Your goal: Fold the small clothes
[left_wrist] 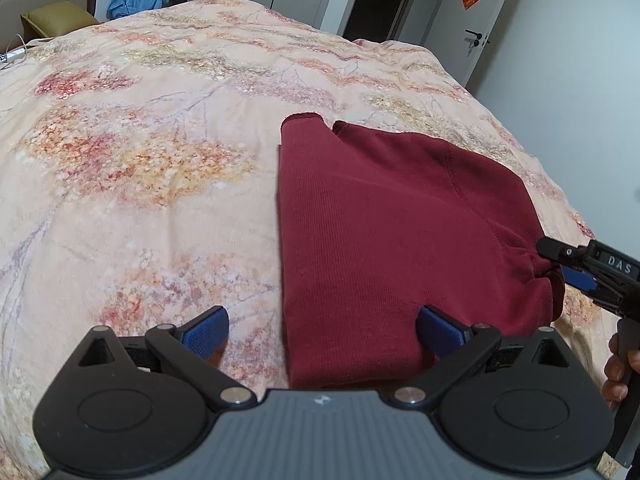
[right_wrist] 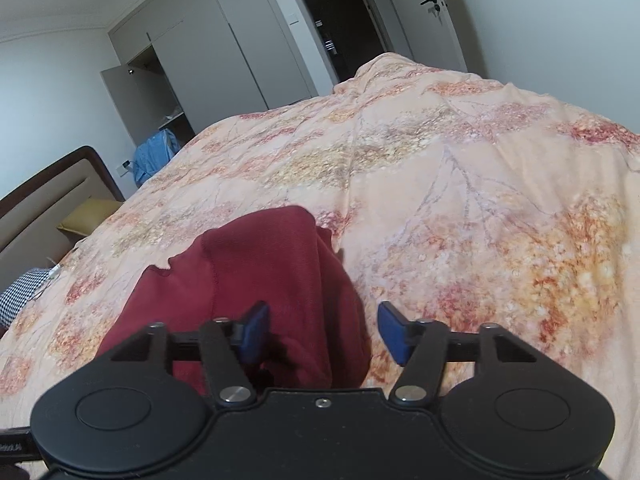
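Maroon garment (left_wrist: 380, 240) lies folded on the bed (left_wrist: 140, 160), soft and light, likely floppy. Left claw (left_wrist: 322, 334) gapes wide over its near edge; right claw (right_wrist: 320, 334) spread around the right corner. Pinch corners.

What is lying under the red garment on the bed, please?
The red garment lies on the floral bedspread, which shows all around it. Anything between its folded layers is covered.
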Action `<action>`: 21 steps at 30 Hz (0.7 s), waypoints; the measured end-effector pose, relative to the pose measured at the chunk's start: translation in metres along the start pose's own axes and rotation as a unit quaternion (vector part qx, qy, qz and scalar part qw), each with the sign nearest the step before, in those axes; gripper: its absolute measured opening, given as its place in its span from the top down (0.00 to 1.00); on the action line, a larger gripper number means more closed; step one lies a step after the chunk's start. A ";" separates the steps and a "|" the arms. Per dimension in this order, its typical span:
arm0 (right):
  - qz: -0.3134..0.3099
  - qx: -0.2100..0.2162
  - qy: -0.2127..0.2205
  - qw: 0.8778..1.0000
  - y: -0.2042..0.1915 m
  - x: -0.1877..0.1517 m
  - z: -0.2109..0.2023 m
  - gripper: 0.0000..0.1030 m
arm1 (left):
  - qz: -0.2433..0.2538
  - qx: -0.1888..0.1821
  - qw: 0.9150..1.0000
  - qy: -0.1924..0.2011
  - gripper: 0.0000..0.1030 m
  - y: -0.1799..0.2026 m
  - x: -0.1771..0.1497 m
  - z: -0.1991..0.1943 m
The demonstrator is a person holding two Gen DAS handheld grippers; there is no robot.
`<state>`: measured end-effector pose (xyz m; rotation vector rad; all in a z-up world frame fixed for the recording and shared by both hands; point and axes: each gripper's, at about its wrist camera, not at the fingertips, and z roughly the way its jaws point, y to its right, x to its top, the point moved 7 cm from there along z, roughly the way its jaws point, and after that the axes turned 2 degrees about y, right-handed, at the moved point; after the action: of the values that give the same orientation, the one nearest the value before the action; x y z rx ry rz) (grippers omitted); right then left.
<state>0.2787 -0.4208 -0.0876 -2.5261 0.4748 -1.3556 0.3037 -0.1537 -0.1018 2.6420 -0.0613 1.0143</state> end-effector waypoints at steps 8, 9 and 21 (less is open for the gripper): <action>-0.045 -0.032 -0.020 0.998 0.001 -0.023 -0.003 0.24 | -0.001 0.000 1.000 -0.002 0.00 0.001 -0.001 0.001; -0.050 -0.036 -0.018 0.998 0.002 -0.025 -0.004 0.23 | -0.001 0.000 1.000 -0.003 0.00 0.001 -0.002 0.001; -0.049 -0.051 -0.022 0.997 0.008 -0.034 -0.013 0.14 | -0.004 -0.001 1.000 -0.008 0.00 -0.002 -0.007 0.000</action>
<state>0.2487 -0.4154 -0.1092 -2.6881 0.4254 -1.3393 0.2985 -0.1525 -0.1067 2.6470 -0.0534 0.9907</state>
